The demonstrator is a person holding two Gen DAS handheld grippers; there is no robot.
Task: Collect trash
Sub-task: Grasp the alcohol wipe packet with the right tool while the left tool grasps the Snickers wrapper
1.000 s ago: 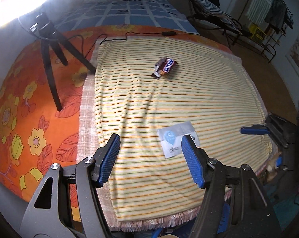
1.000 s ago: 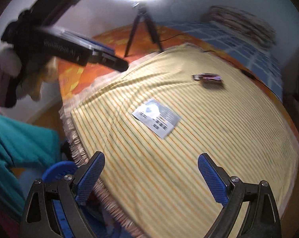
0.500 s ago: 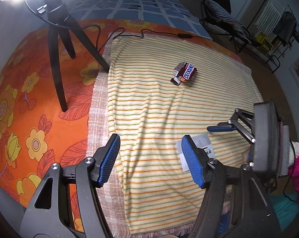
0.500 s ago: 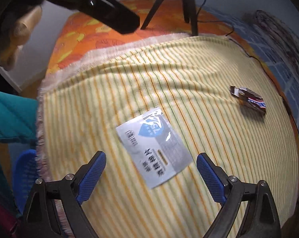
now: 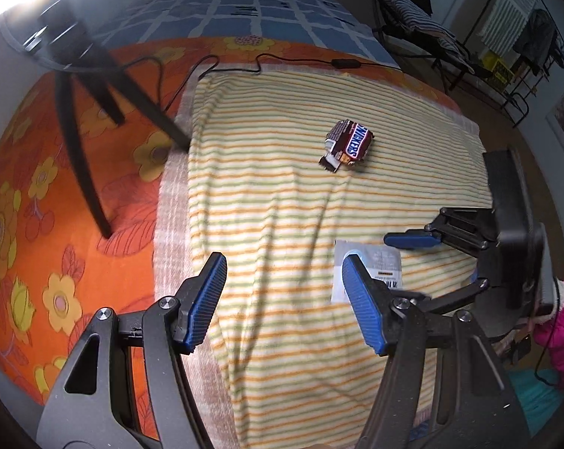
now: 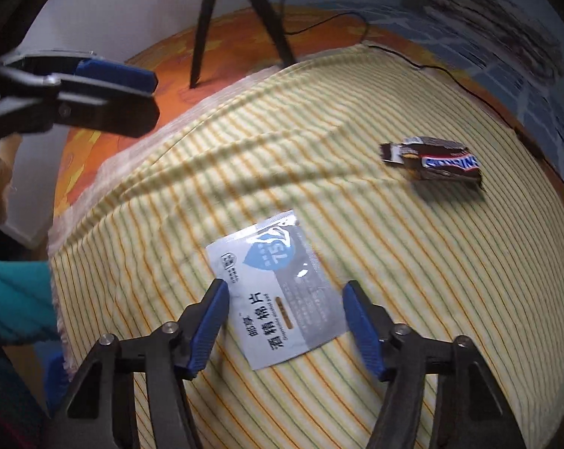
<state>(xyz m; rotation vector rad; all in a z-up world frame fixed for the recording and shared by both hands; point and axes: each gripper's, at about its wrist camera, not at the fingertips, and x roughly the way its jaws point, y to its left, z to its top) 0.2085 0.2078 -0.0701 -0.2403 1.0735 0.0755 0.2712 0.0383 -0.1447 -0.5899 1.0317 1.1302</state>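
a: start at the right gripper [image 6: 285,321]. how do its jaws stand?

b: spread wide, one blue pad on each side of the near end of the alcohol wipe sachet [image 6: 278,292]. whether the pads touch the sachet, i cannot tell. nothing is pinched.

a: which way does the sachet run?

b: its long axis goes from the lower right of the right wrist frame, between the pads, up toward the upper left of centre. it lies flat on the striped blanket [image 6: 413,299]. it is a pale silver-blue rectangle with a blue shield marked 75 at the far end, dark chinese lettering along the near half, and a glossy glare spot in the middle.

a: and the other trash?

b: a crumpled snickers wrapper [image 6: 437,162] in the upper right of that frame, well apart from the sachet. brown, torn, long axis about level, blue logo on the right part.

a: the left gripper [image 5: 284,301]?

b: also spread, holding nothing, above the blanket near the lower centre of its frame. its right pad hides part of the sachet [image 5: 381,265]. the wrapper [image 5: 349,144] lies above centre, tilted up to the right.

a: farther out?

b: a black tripod [image 5: 80,108] at the upper left, standing on the orange floral sheet [image 5: 31,202].
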